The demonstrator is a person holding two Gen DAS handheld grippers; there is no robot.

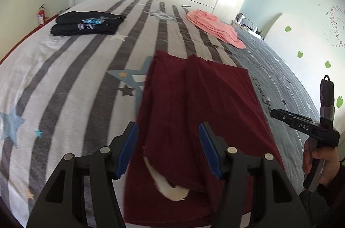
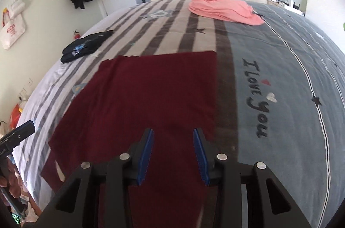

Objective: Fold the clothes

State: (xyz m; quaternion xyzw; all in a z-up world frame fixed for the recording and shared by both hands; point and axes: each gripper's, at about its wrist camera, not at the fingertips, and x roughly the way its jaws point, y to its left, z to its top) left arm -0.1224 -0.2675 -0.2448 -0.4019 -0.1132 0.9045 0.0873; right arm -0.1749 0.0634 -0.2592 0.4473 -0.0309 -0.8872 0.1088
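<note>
Left wrist view: my left gripper (image 1: 168, 148) and right gripper (image 2: 173, 154) hover agape, gripping nothing, above the maroon garment (image 2: 151, 94) on the striped bedspread (image 1: 64, 81).

On the blue-grey half of the bedspread (image 2: 291, 77), dark stitched letters read "I Love You" — running down toward the near edge of the bed, with a small red heart and a white heart beside the words; in the left wrist view only part of the same line shows, at the right edge of the dark red cloth. The right gripper (image 1: 272, 113) carries "DAS" in pale letters on its black body. A white bag (image 2: 11, 32) hanging on the wall bears "EOS" in red — its smaller print cannot be read.
</note>
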